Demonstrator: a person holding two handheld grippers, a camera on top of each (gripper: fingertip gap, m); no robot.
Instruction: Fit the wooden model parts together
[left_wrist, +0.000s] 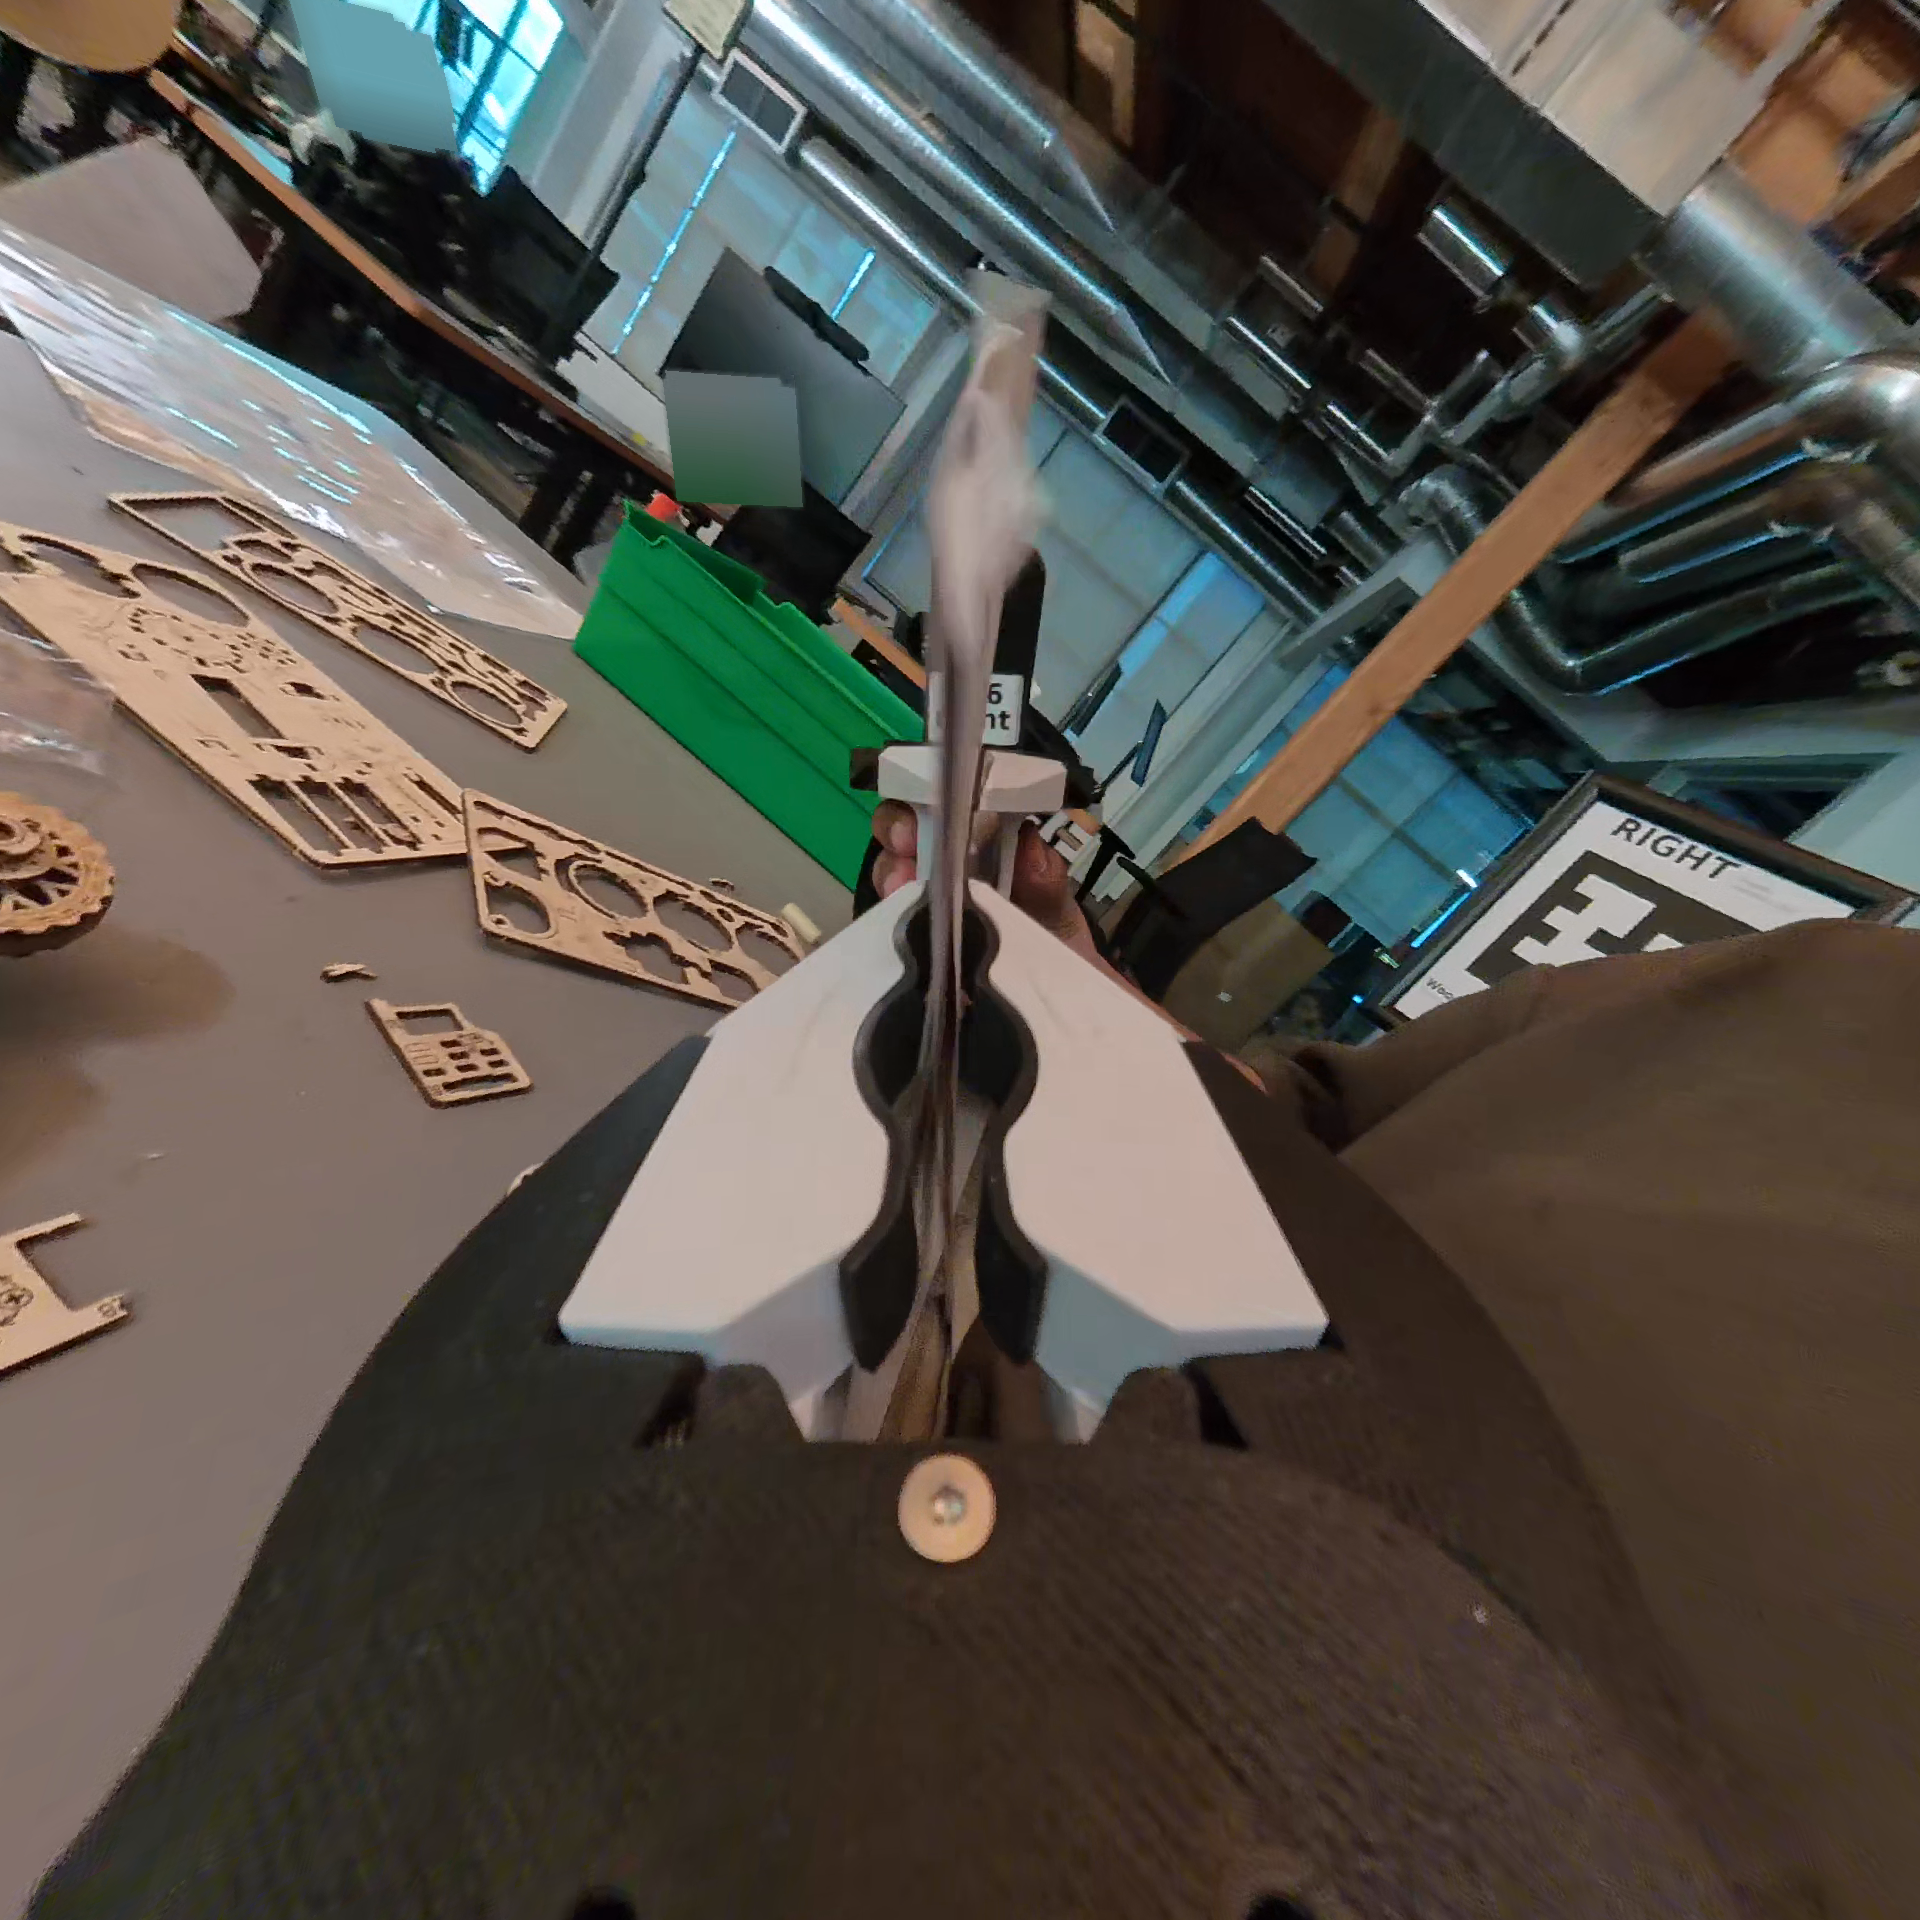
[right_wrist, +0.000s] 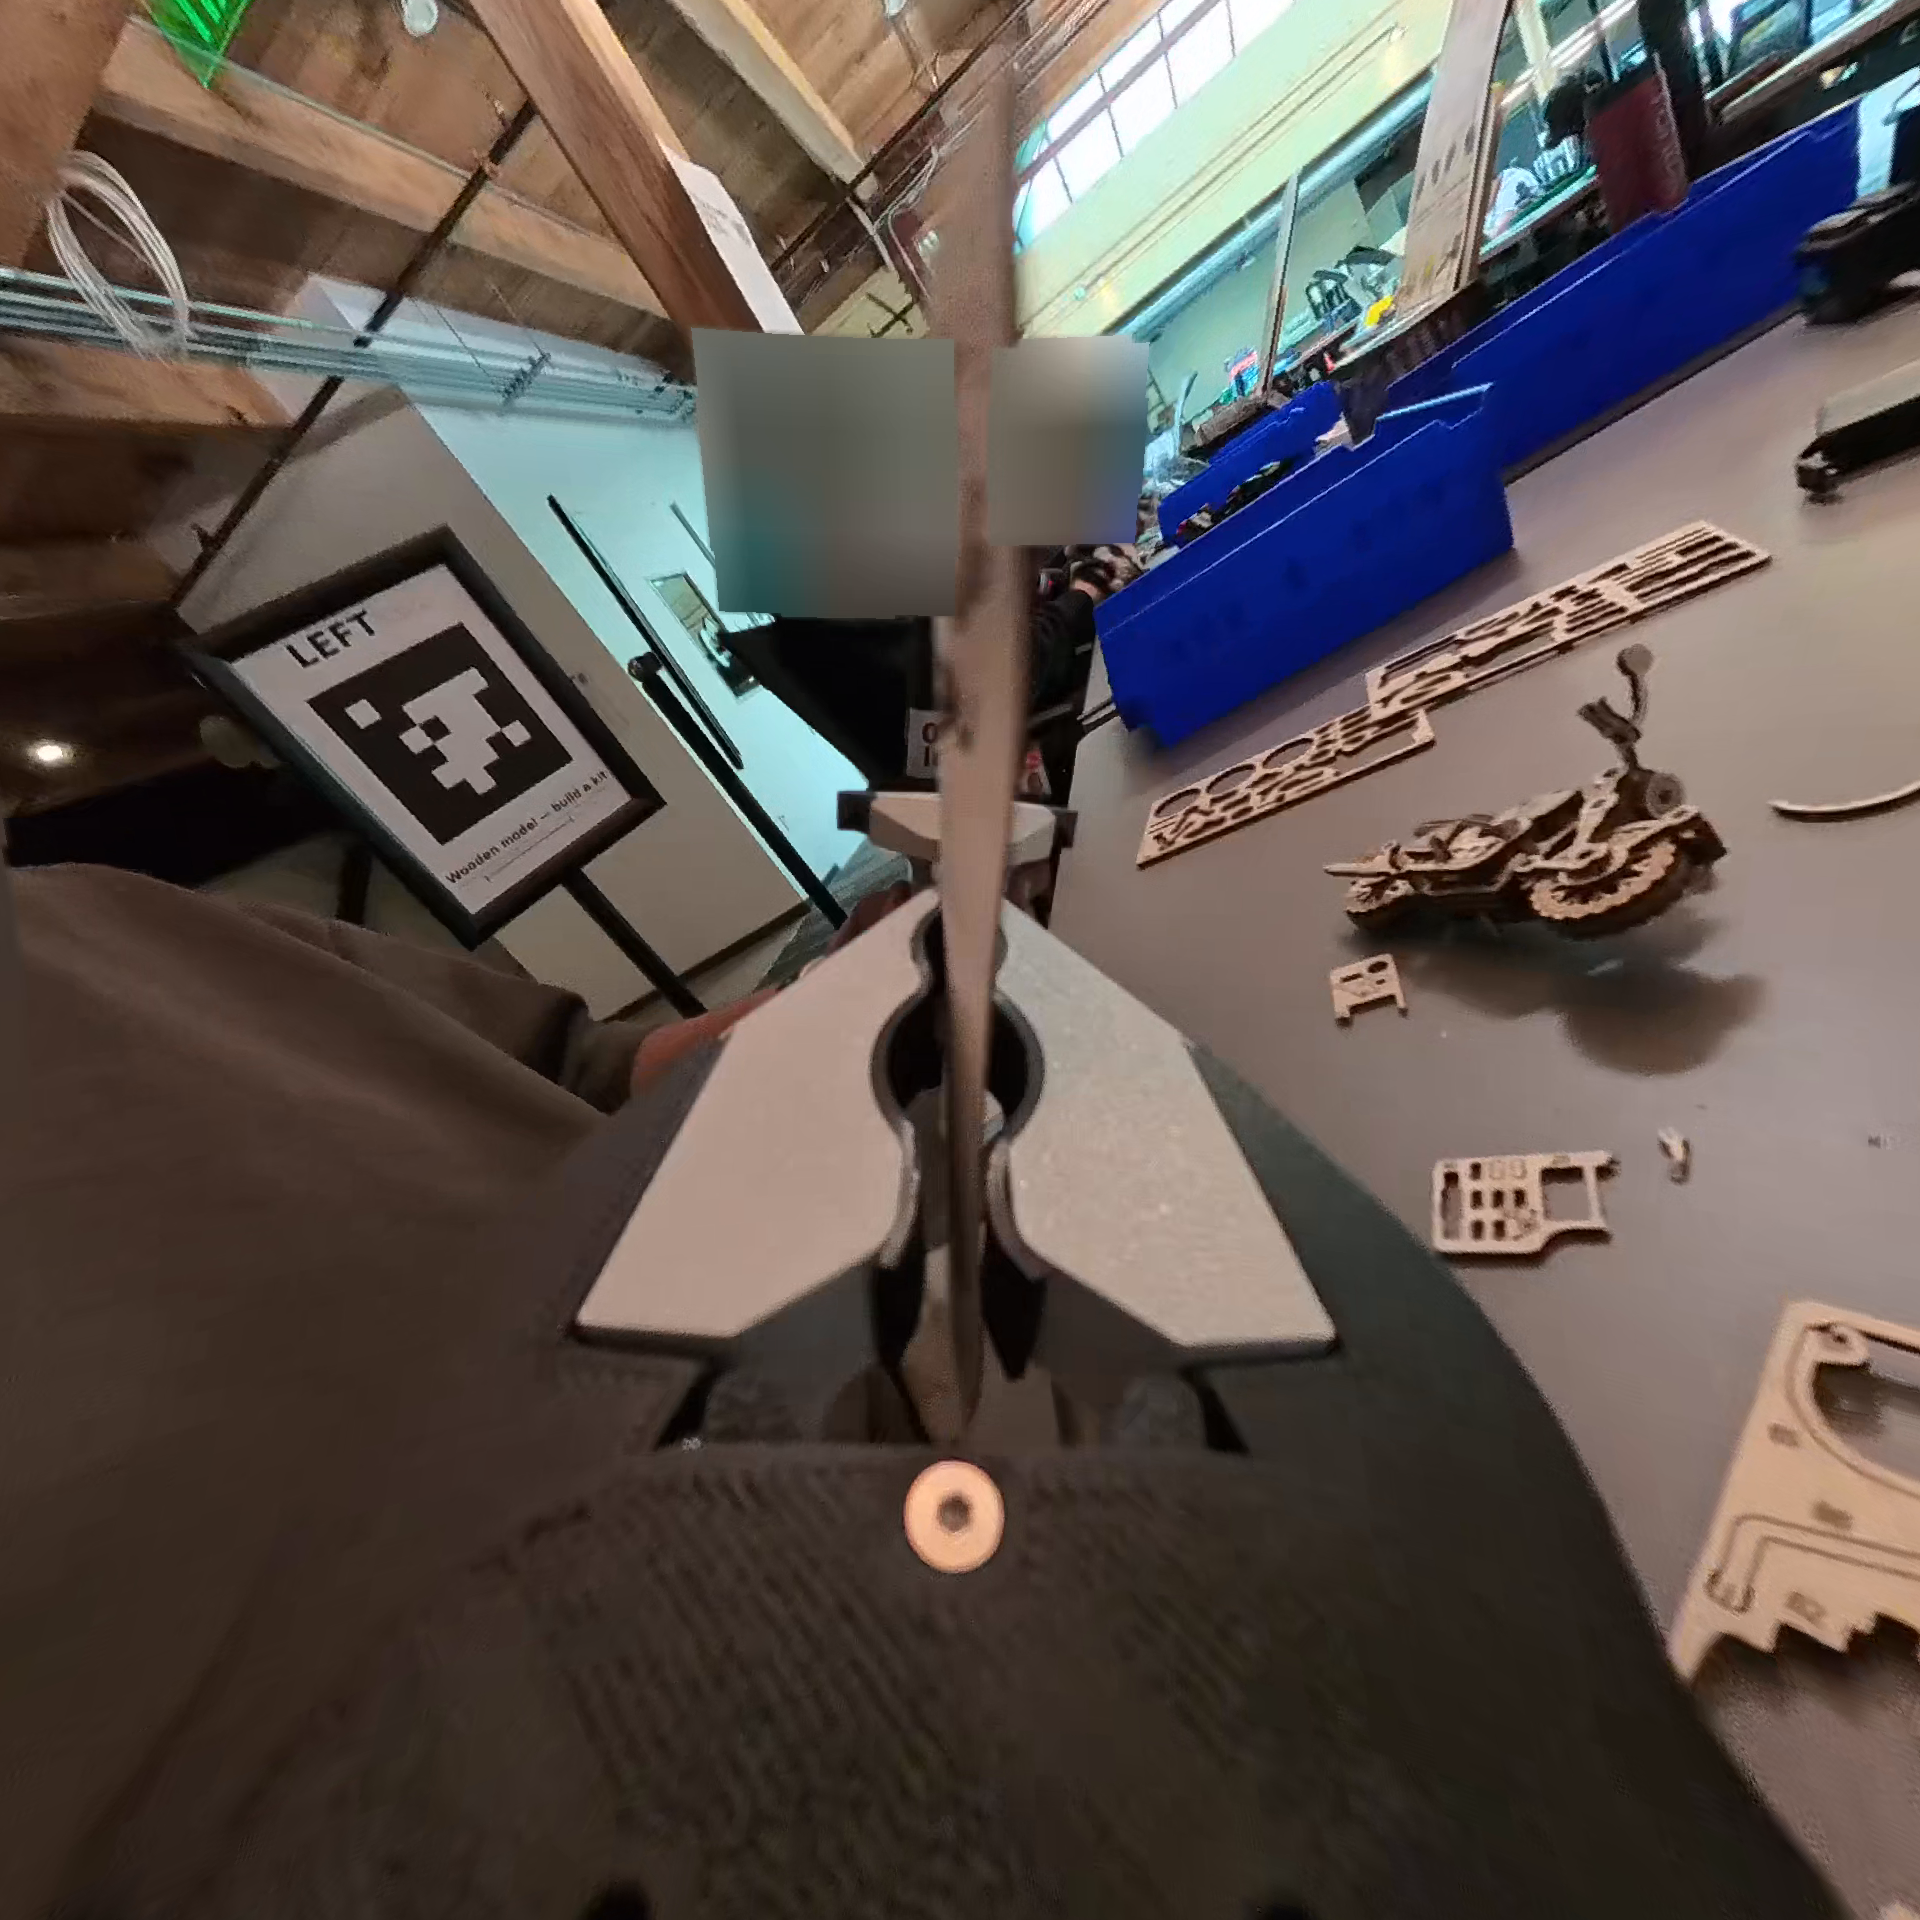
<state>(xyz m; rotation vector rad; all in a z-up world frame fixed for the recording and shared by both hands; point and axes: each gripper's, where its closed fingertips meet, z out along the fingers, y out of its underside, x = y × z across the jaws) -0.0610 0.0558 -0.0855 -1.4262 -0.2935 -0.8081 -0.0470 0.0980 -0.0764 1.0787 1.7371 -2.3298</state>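
My left gripper (left_wrist: 948, 920) is shut on a thin sheet (left_wrist: 982, 468) seen edge-on, which looks like a folded paper leaflet. It is held up above the grey table (left_wrist: 260, 1195). My right gripper (right_wrist: 966, 920) is shut on the same sheet (right_wrist: 982, 416) from the opposite side. The two grippers face each other; the right one shows beyond the sheet in the left wrist view (left_wrist: 971, 790). A part-built wooden motorcycle model (right_wrist: 1538, 852) lies on the table to the right gripper's right. A small wooden grid part (right_wrist: 1517, 1200) lies nearer and also shows in the left wrist view (left_wrist: 452, 1049).
Several flat wooden cut-out sheets (left_wrist: 239, 707) lie on the table, one close to the right gripper (right_wrist: 1818, 1507). A green bin (left_wrist: 727, 665) and blue bins (right_wrist: 1330, 582) stand at the table's far edges. A person's brown sleeve (left_wrist: 1662, 1247) fills the near side. Framed marker signs (right_wrist: 436, 727) stand behind. About 6 centimetres separates my left fingertips from my right.
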